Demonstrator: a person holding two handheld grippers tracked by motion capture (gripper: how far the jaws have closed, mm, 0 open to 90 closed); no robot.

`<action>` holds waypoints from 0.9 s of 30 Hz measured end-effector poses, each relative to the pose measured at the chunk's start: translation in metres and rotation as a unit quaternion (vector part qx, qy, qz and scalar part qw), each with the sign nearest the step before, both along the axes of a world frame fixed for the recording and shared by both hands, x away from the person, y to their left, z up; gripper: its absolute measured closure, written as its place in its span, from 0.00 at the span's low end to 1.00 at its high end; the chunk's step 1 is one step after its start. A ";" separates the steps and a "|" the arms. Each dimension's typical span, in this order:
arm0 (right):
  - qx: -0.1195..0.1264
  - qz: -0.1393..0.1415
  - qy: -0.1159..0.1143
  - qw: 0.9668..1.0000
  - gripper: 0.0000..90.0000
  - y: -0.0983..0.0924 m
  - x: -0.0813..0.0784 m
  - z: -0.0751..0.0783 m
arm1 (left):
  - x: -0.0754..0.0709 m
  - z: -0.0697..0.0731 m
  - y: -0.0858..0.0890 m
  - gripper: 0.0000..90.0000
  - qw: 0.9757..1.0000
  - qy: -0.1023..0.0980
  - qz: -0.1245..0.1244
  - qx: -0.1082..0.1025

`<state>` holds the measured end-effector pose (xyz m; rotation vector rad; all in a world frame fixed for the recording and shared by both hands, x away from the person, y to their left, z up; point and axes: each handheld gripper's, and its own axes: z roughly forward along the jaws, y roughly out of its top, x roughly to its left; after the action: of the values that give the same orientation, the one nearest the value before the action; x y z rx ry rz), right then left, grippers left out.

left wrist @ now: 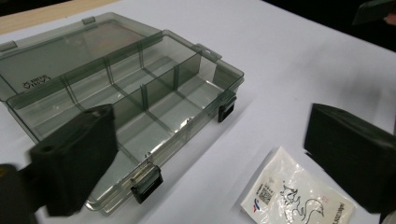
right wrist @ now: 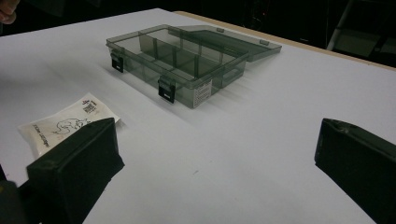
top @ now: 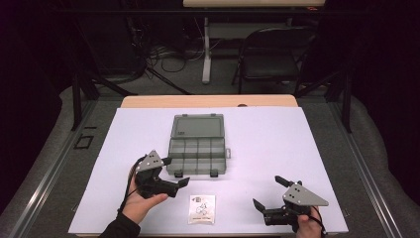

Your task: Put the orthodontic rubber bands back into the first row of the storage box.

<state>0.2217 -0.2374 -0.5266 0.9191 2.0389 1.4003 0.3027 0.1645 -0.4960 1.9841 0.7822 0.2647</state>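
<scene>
The compartment box point(top: 198, 145) is smoky, glossy see-through plastic, the sachet point(top: 202, 209) shiny crinkled film, the table point(top: 277, 144) covered in smooth matt white over wood.

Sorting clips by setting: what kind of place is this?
Probably a lab or recording studio: a white-covered table ringed by dark drapes, cables on the floor behind, a folding chair and an open compartment box.

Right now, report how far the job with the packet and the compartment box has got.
Done: the compartment box lies open on the white table, its lid folded back, its compartments looking bare. In hand: nothing yet; the left gripper hangs open beside the box's front edge, and the right gripper rests open farther right. Left: the white packet lies untouched in front of the box, probably to be picked up.
</scene>
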 end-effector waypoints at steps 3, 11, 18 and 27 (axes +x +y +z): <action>-0.001 0.000 0.001 1.000 0.00 0.000 0.000 0.000 | 0.006 -0.004 -0.003 0.21 1.000 0.007 0.007 0.007; 0.000 0.001 0.002 1.000 0.00 0.000 0.000 0.000 | 0.004 -0.012 -0.009 0.39 1.000 0.015 -0.006 0.020; 0.000 0.002 0.002 1.000 0.00 0.000 0.000 0.000 | -0.004 -0.019 -0.016 0.50 0.999 0.024 -0.021 0.030; 0.000 0.004 0.002 1.000 0.00 0.001 0.000 0.000 | -0.004 -0.027 -0.021 0.52 0.998 0.033 -0.027 0.043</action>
<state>0.2219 -0.2367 -0.5267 0.9153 2.0488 1.4033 0.2983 0.1434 -0.5231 2.1008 0.7688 0.2038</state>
